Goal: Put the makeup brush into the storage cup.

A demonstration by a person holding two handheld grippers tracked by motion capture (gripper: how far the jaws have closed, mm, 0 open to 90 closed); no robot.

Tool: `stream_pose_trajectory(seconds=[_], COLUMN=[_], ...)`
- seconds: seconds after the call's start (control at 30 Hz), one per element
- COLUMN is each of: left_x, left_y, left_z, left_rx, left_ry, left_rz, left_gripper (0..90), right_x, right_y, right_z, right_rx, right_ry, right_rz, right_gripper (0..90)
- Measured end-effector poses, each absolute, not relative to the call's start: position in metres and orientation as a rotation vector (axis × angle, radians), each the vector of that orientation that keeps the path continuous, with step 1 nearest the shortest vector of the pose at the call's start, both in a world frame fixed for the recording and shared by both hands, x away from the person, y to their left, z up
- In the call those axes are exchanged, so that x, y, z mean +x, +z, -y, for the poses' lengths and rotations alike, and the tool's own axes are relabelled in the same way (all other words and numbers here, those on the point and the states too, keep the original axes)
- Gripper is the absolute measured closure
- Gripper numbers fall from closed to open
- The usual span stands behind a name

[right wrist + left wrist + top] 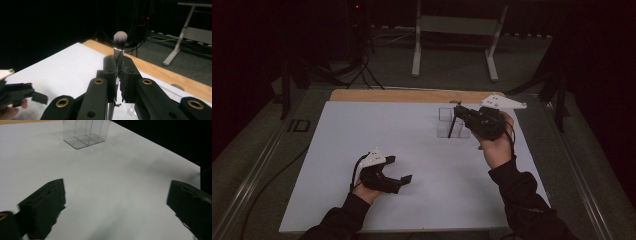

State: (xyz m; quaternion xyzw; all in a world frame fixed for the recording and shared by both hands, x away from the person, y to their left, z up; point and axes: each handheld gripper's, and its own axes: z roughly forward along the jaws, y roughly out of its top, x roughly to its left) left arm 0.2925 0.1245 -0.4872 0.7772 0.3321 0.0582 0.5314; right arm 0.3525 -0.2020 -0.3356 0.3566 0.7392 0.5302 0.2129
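Two hand-held grippers work the white surface (pixel 362 150): nearest, the left hand-held gripper (pixel 398 172) hangs released and empty; farther, the right hand-held gripper (pixel 455 114) clenches a makeup brush (pixel 119 43) over the clear organizer (pixel 446 122). Insertion remains undone.

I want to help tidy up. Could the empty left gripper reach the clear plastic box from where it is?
Probably yes. The left gripper stands open with nothing between its jaws, and bare white table lies between it and the clear plastic box. The right gripper, holding a makeup brush, hovers over the box, though.
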Motion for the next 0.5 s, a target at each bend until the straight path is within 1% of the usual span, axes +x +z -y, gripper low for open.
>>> stream_pose_trajectory(seconds=[0.23,0.5], left_x=[0.293,0.292], left_y=[-0.488,-0.488], left_z=[-0.125,-0.125], left_rx=[1.861,1.858], left_ry=[0.159,0.158], left_rz=[-0.801,-0.791], left_gripper=[0.9,0.3], right_x=[0.364,0.385], right_y=[-0.328,-0.317], right_z=[0.204,0.209], right_rx=[0.986,1.023], right_ry=[1.448,1.431], right_rz=[-2.018,-1.975], right_gripper=[84.1,84.1])
